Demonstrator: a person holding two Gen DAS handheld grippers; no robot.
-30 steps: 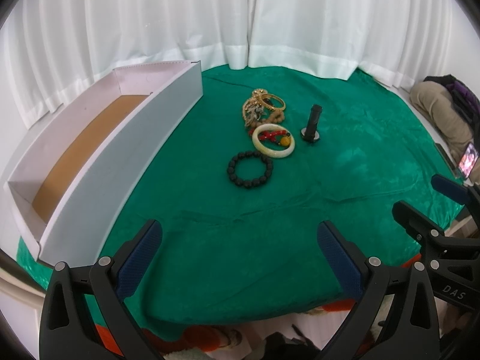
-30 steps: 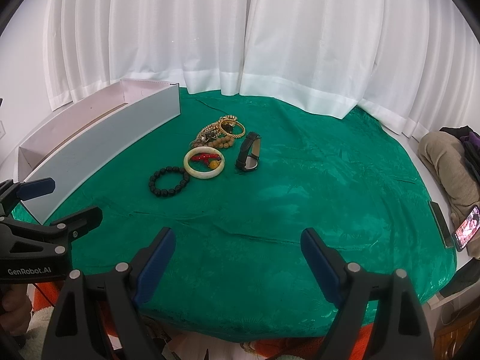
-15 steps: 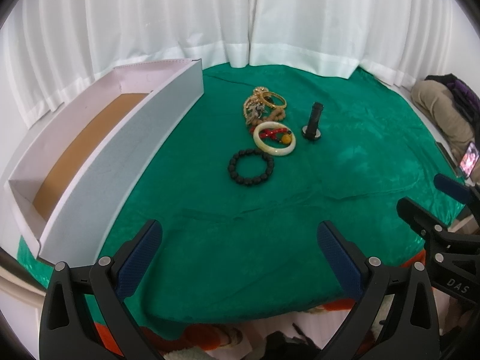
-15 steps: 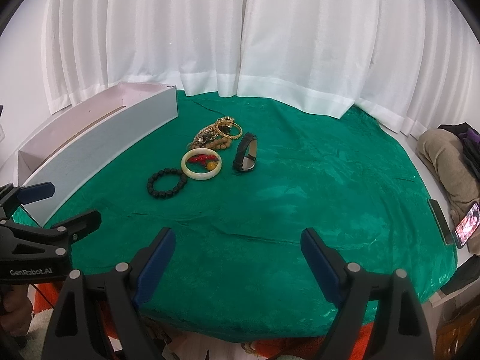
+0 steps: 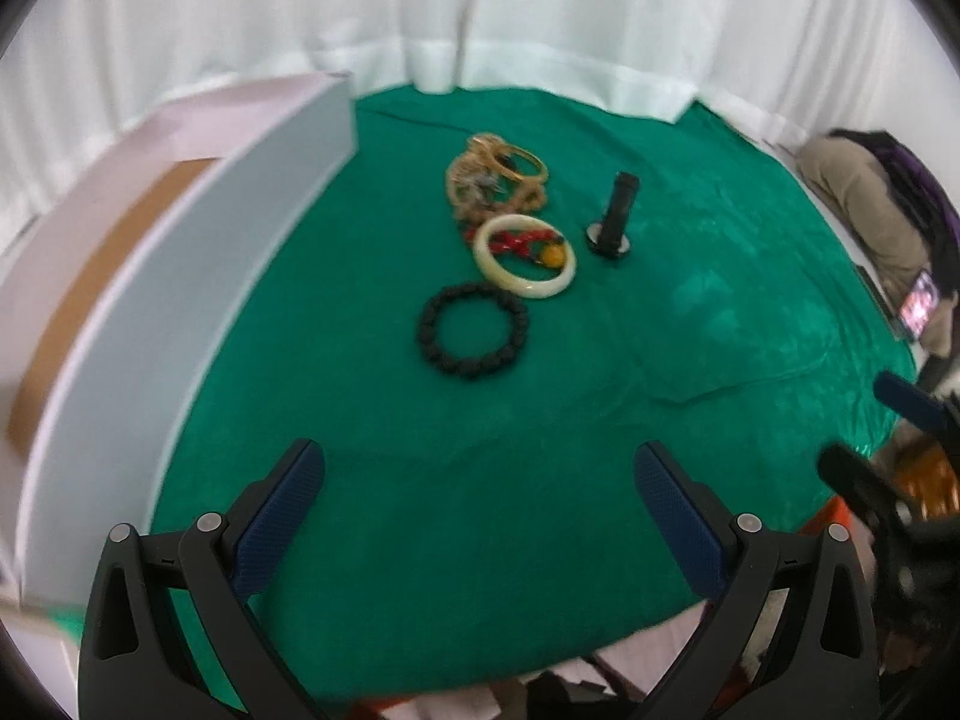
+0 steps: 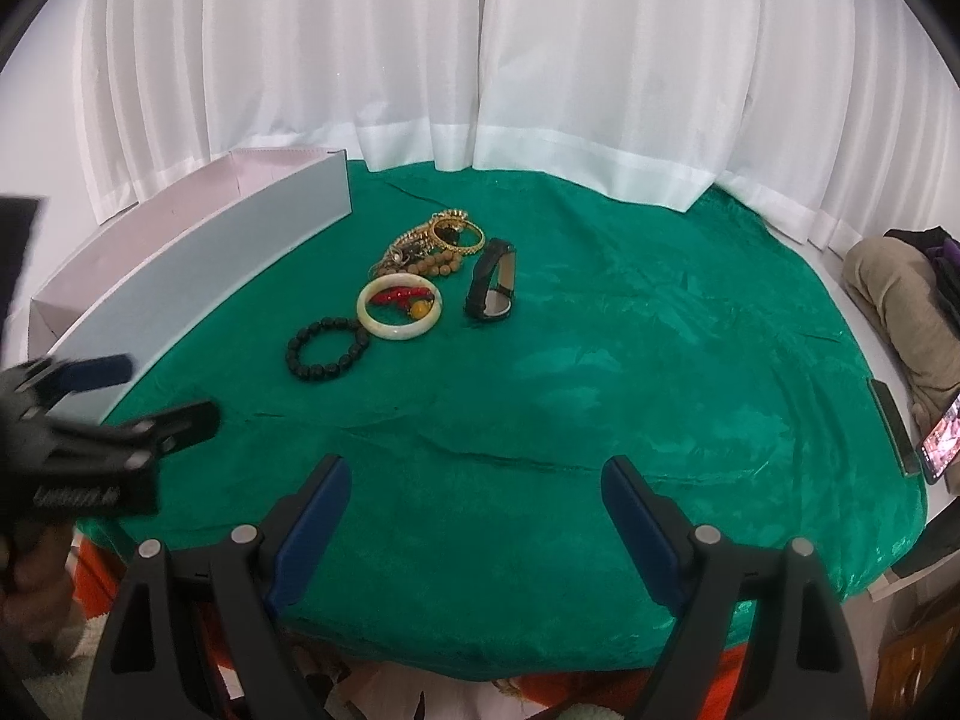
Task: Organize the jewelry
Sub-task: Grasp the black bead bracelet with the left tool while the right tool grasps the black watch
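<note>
Left tongs (image 5: 474, 480), right tongs (image 6: 471, 495): both spread, empty. Risk: tangled gold pile (image 6: 435, 243) may drag neighbouring bead bracelet (image 6: 327, 348) when lifted.

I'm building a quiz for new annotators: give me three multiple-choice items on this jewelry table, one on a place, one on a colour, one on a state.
1. Where does the long white cardboard box stand?
A. On the left of the green cloth
B. On the right of the cloth
C. On top of the jewelry

2. What colour is the beaded bracelet lying nearest the grippers?
A. Gold
B. Black
C. Red

3. How does the right gripper stand?
A. Shut on the bracelet
B. Shut on nothing
C. Open and empty

Answers:
1 A: the box runs along the cloth's left edge in both views.
2 B: its beads are black, next to the pale cream bangle.
3 C: its blue-padded fingers stand wide apart over bare cloth, short of the jewelry.
</note>
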